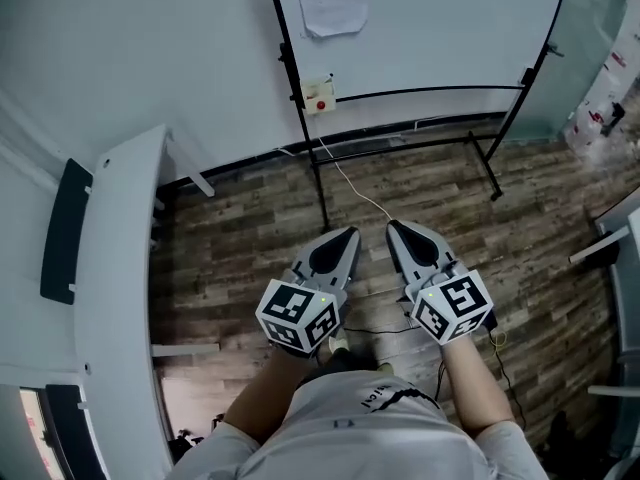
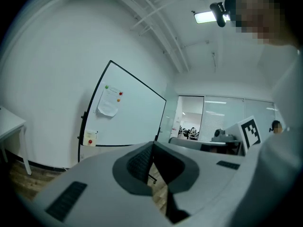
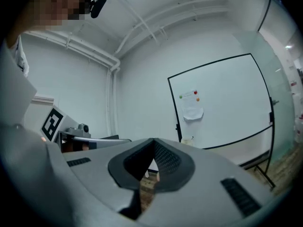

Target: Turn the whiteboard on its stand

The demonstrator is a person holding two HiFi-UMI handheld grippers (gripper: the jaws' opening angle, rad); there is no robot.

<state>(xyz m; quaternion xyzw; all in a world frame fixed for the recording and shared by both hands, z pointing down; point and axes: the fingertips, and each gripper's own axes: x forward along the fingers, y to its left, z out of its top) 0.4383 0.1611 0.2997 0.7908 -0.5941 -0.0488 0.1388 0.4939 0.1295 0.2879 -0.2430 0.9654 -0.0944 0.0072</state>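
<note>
The left gripper (image 1: pixel 345 236) and the right gripper (image 1: pixel 395 230) are hovering level, each with jaws pressed together on nothing. Both are well apart from the whiteboard (image 1: pixel 440 28), which is standing on its stand (image 1: pixel 318 183) at the wall edge of the floor. A pale cable (image 1: pixel 350 183), seemingly loose, is trailing from the stand's left post toward the person, so stepping in is risking a snag. Swinging the board is risking knocking off the pinned paper (image 1: pixel 330 3).

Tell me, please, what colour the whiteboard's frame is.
Black, clearest on the whiteboard frame in the right gripper view.
</note>
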